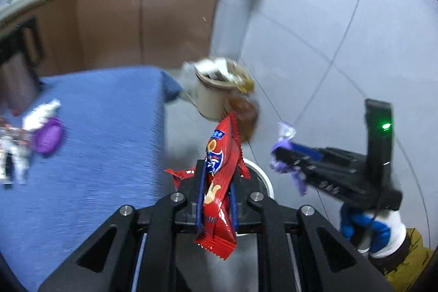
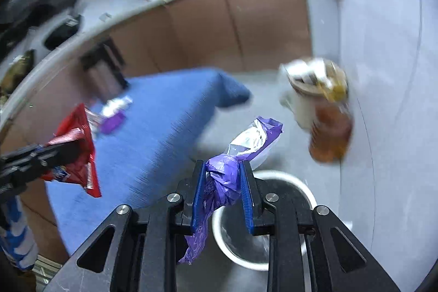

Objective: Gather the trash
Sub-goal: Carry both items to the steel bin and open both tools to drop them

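Left claw (image 1: pixel 216 190) clamped on red snack wrapper (image 1: pixel 219 182), right claw (image 2: pixel 223 190) clamped on crumpled purple wrapper (image 2: pixel 227 177). Both hang off the blue tabletop's (image 1: pixel 95 127) right edge, above the white-rimmed bin (image 2: pixel 273 223) on the floor, probably lined up for dropping. More litter (image 1: pixel 43 127) remains near the tabletop's left edge.

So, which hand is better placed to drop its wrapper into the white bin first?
Right, probably. The right gripper, shut on the purple wrapper, sits directly above the white bin. The left gripper, shut on the red wrapper, hangs nearer the bin's rim beside the blue table.
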